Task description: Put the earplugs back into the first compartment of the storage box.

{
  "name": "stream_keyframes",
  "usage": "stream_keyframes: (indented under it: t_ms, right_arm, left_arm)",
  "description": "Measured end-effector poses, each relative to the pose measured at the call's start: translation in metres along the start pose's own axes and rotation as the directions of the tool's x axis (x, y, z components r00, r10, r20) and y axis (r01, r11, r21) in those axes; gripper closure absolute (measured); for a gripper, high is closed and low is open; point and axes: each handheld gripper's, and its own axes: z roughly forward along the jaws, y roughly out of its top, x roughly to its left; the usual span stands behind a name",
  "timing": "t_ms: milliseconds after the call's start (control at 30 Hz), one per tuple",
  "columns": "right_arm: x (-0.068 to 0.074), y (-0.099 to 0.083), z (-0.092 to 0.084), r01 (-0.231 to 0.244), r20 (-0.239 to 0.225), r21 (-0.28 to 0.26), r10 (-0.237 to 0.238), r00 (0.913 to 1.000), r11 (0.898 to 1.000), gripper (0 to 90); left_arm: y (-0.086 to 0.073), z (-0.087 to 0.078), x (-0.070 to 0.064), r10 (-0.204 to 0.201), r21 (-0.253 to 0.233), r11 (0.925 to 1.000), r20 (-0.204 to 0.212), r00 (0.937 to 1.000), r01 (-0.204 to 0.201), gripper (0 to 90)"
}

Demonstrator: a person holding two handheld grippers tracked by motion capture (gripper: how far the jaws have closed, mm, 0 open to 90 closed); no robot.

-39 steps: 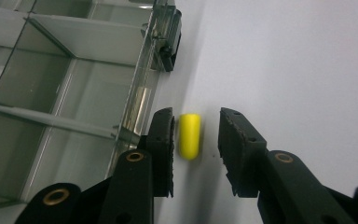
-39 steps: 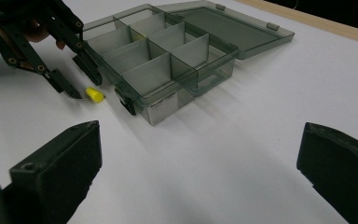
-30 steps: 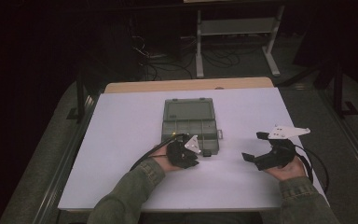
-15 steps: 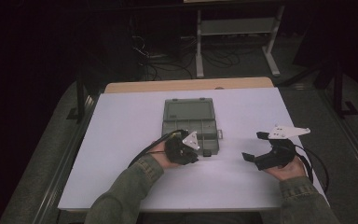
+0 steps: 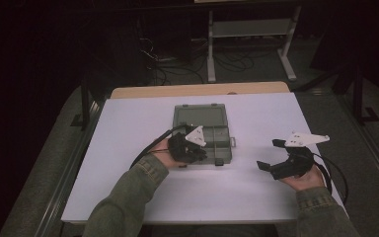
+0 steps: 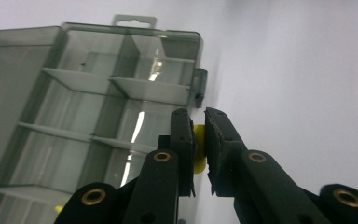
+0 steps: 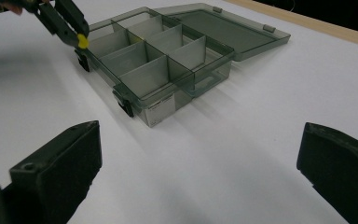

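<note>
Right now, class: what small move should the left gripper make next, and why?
Probably carry on clear of the box and over the bare table. The left gripper is shut on a small yellow piece above the open compartment box near its latch edge, while the right gripper waits open.

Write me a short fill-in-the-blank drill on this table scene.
1. The left tongs are shut on a small piece coloured ____.
2. The lid of the compartment box is ____.
3. The right tongs have their jaws ____.
4. The box rests on a table coloured ____.

Missing words: yellow; open; open; white
</note>
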Motion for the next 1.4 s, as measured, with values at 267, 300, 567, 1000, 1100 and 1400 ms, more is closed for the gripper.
stream_keyframes:
  t_ms: [267,300,567,1000,1100,1400]
  right_arm:
    - [0.000,0.000,0.000,0.000,0.004,0.001,0.000,1.0000,1.000,0.0]
    - [-0.001,0.000,0.000,-0.001,0.005,0.000,0.001,1.0000,1.000,0.0]
    - [-0.001,0.000,-0.001,-0.002,0.007,-0.004,0.002,1.0000,1.000,0.0]
    - [-0.001,0.000,-0.001,-0.004,0.005,-0.004,0.004,1.0000,1.000,0.0]
    - [-0.001,0.000,-0.002,-0.005,0.005,-0.006,0.005,1.0000,1.000,0.0]
    - [-0.001,0.000,-0.001,-0.003,0.004,-0.004,0.003,1.0000,1.000,0.0]
  left_arm:
    - [-0.001,-0.016,0.017,-0.036,-0.032,0.9989,-0.028,0.9990,0.035,82.2]
    - [-0.001,-0.020,0.022,-0.047,-0.041,0.9981,-0.037,0.9982,0.045,82.2]
    - [-0.005,-0.033,0.041,-0.091,-0.069,0.9939,-0.068,0.9935,0.086,82.5]
    - [-0.012,-0.045,0.073,-0.161,-0.084,0.9849,-0.124,0.9791,0.152,82.4]
    - [-0.014,-0.044,0.076,-0.169,-0.082,0.9839,-0.133,0.9766,0.159,82.2]
    - [-0.022,-0.039,0.090,-0.228,-0.104,0.9711,-0.140,0.9635,0.215,82.1]
